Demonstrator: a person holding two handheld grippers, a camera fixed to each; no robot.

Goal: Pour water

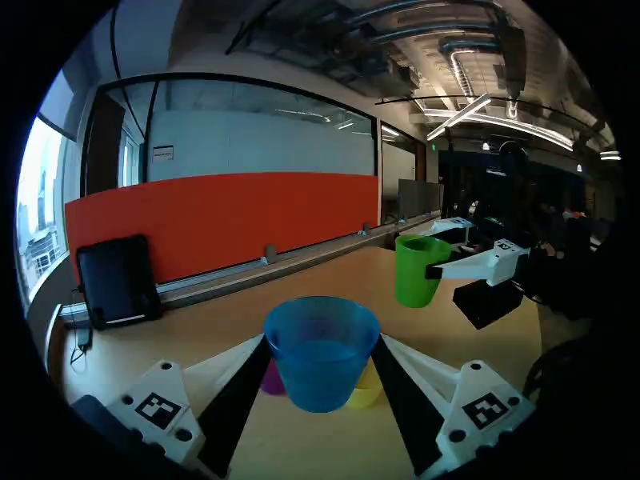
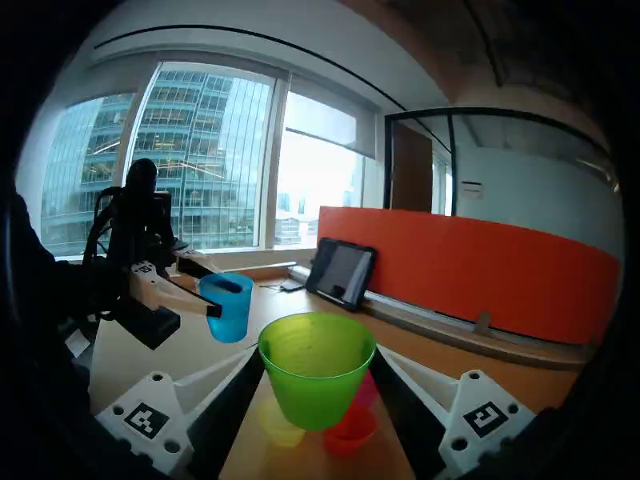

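My left gripper pinches a blue cup by its sides, both fingers pressing on it. The cup stands upright at the centre of the left gripper view, and a paler band inside looks like water partway up. My right gripper clamps a green cup the same way, upright, in the middle of the right gripper view.

In the left gripper view the green cup is at 2 o'clock from the blue one, well apart from it. In the right gripper view the blue cup is at 10 o'clock from the green one. Both cups hang above the wooden surface.

Behind the blue cup, a purple cup peeks out at 8 o'clock and a yellow cup at 4 o'clock, both on the surface. A dark tablet stands propped at 10 o'clock, in front of an orange partition.
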